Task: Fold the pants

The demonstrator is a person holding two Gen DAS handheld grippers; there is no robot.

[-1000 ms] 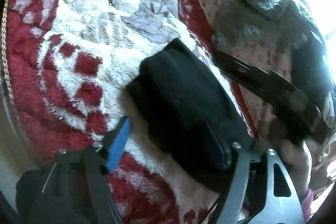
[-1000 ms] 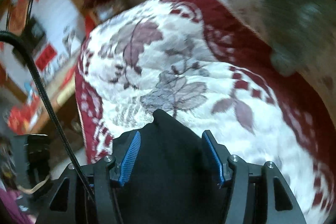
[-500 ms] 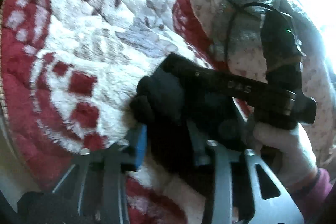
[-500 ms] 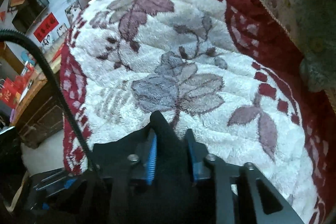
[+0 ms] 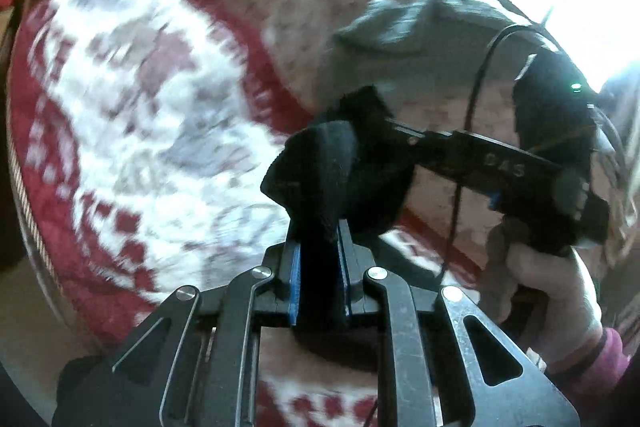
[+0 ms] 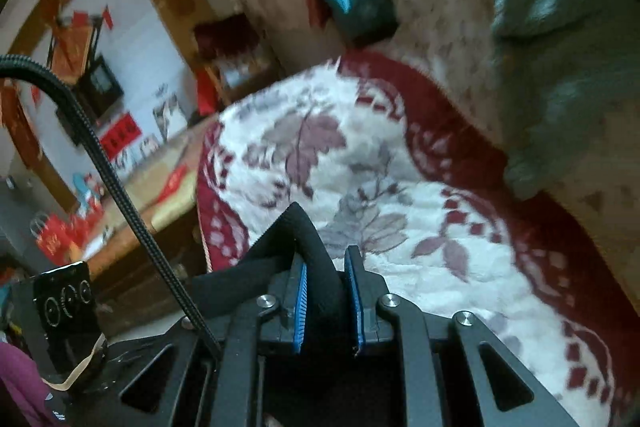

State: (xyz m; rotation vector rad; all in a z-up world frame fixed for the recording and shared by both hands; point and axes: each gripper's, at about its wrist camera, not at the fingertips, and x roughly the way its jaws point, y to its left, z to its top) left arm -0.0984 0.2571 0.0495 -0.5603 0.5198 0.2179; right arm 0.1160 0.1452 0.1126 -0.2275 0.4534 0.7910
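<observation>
The black pants (image 5: 332,167) are a folded bundle held up off the red and white floral blanket (image 5: 132,131). My left gripper (image 5: 319,239) is shut on the near edge of the bundle, blue pads pressed on the cloth. My right gripper comes in from the right in the left wrist view (image 5: 372,131) and clamps the far side of the same bundle. In the right wrist view the right gripper (image 6: 326,267) is shut on a black fold of the pants (image 6: 296,231) that sticks up between its pads.
A grey-green knitted garment (image 6: 560,27) lies on the floral bedding (image 6: 448,27) to the right and behind. The blanket's left edge (image 6: 206,187) drops toward a wooden table (image 6: 160,187) and cluttered room. A hand in a pink sleeve (image 5: 552,291) holds the right gripper.
Both grippers closed on the black pants and lifted the bundle off the blanket. Both views have swung up and away and are blurred with motion.
</observation>
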